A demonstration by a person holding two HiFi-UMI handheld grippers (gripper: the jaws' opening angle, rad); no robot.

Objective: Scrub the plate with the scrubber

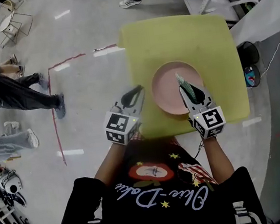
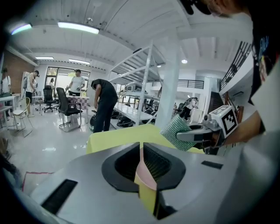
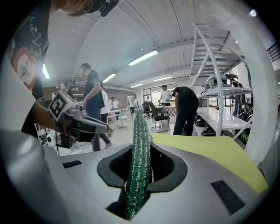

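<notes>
The right tool (image 1: 192, 96) pinches the green scrubber (image 1: 184, 84) over the 4 o'clock edge of the pink plate (image 1: 166, 87), which lies mid-desk (image 1: 181, 38). The left tool (image 1: 136, 92), pressed together and empty, hangs at the plate's 9 o'clock.

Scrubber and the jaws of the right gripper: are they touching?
Touching. The right gripper view shows the right gripper with its jaws closed on the green scrubber, one jaw pressing on each side.
</notes>
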